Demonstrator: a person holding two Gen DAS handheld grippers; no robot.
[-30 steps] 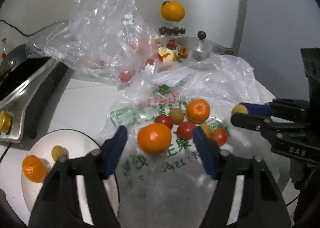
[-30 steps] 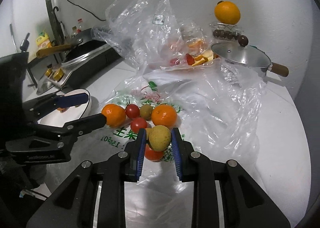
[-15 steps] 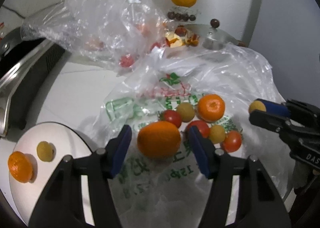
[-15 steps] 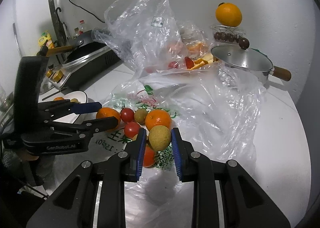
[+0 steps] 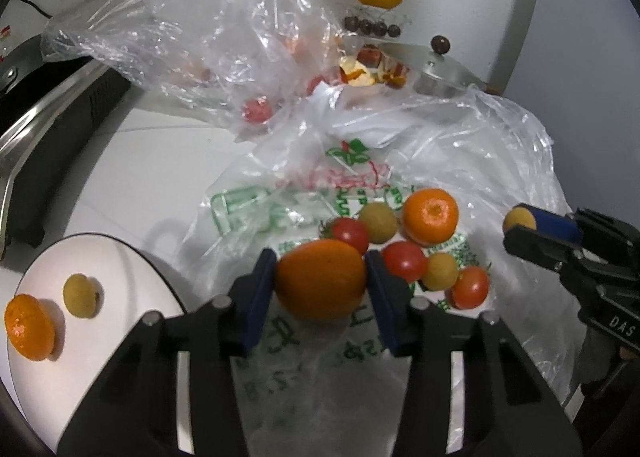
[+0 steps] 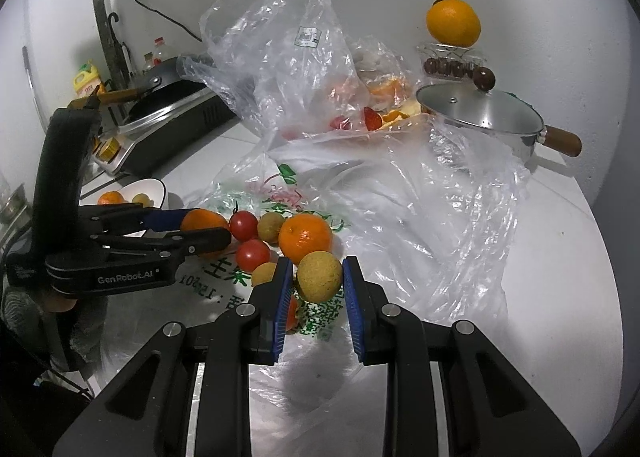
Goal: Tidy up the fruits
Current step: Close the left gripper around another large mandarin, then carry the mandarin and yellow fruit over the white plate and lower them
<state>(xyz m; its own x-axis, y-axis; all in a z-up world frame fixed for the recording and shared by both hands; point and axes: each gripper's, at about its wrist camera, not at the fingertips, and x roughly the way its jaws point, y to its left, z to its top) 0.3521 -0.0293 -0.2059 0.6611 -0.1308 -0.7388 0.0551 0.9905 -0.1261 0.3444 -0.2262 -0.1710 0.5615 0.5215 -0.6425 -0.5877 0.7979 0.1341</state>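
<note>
Item: mandarin (image 5: 320, 279), on the printed plastic bag (image 5: 280, 209) on the table (image 5: 152, 161), at 6 o'clock of the fruit cluster. My left hand-held gripper (image 5: 320, 285) is closing, pads at the fruit's widest sides. I judge it light, soft-skinned, bruisable, the film beneath slippery. My right hand-held gripper (image 6: 314, 285) pinches a small yellow-brown fruit (image 6: 319, 276). Plate (image 5: 120, 265) at 9 o'clock holds two pieces.

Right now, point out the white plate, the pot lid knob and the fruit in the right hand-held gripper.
White plate (image 5: 132, 277): left wrist view, bare part near its right rim.
Pot lid knob (image 6: 484, 77): right wrist view, middle of the dark ball.
Yellow-green fruit (image 6: 319, 277): right wrist view, its front face between the blue pads.
</note>
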